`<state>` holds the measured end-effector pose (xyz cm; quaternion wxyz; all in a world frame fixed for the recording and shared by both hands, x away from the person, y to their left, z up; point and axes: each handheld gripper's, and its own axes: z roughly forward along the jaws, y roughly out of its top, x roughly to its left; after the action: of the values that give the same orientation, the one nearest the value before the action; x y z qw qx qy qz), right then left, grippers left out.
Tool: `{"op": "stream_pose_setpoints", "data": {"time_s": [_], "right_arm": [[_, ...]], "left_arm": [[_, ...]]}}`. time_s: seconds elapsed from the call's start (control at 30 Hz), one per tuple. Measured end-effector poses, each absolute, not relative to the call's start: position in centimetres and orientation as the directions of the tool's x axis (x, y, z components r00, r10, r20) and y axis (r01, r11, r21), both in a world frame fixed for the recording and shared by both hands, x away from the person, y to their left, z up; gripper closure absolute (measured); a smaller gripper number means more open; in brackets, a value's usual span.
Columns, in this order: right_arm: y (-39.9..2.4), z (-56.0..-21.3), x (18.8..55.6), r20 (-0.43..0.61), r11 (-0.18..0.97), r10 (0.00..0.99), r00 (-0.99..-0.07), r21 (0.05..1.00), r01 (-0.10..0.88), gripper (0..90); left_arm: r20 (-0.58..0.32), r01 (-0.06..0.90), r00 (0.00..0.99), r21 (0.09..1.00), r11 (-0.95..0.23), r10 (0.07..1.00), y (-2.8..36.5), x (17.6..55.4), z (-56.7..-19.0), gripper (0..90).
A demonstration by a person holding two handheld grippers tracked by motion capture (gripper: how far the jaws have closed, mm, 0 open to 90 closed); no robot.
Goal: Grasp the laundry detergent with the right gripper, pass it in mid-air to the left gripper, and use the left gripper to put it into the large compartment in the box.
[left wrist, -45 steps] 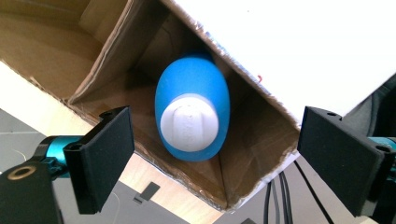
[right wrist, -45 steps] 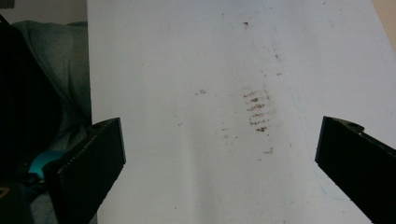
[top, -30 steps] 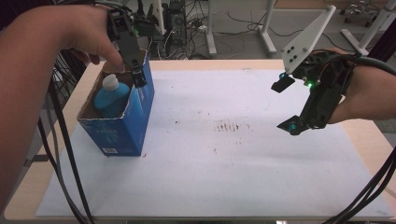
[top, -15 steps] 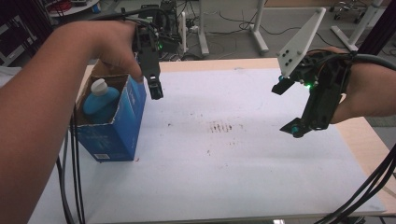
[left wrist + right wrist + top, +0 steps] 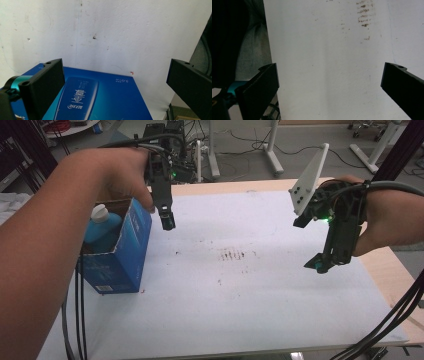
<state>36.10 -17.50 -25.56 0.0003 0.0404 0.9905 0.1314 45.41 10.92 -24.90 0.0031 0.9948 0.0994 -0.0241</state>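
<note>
White sheeting [image 5: 240, 295] covers a wooden table [image 5: 395, 270], with cables and stand legs on the floor beyond its far edge. From the high view, a blue box [image 5: 122, 255] stands upright at the left of the sheet, its top open, and a blue bottle with a white cap [image 5: 100, 222] sits inside it. The left gripper [image 5: 167, 220] hangs in the air just right of the box's top edge, pointing down, apart from the box; whether its jaws are spread is hard to tell from here. The right gripper [image 5: 320, 262] hovers over the right side of the sheet, well apart from the box, tilted down and leftward, with a grey three-cornered plate [image 5: 310, 180] rising above it. A patch of brown marks [image 5: 232, 254] lies on the sheet between the two grippers. Looking along the left gripper [image 5: 115, 82] in its own view, the two black jaws stand wide apart with nothing between them; below lies the printed blue face of the box [image 5: 110, 100], and past it the white sheet [image 5: 125, 32]. Through the right gripper view, the right gripper [image 5: 329, 85] likewise has its jaws wide apart and empty, above bare white sheet [image 5: 324, 50], with the brown marks [image 5: 364, 15] toward the top of the picture.
</note>
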Motion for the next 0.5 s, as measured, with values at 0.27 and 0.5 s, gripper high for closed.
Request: {"op": "stream_pose_setpoints", "data": {"time_s": [0.27, 0.5], "right_arm": [[-17.03, -25.52, 36.10, 0.009, 0.964, 0.086, -0.996, 0.250, 0.085, 0.7], [-16.65, -25.27, 35.78, 0.004, 0.964, 0.080, -0.997, 0.254, 0.078, 0.7]], "left_arm": [[-0.037, 0.193, 0.981, 0.011, -0.981, 0.193, 11.19, 45.09, -24.60, 1.6], [-0.042, 0.183, 0.982, 0.011, -0.983, 0.183, 11.26, 44.75, -24.68, 1.6]]}}
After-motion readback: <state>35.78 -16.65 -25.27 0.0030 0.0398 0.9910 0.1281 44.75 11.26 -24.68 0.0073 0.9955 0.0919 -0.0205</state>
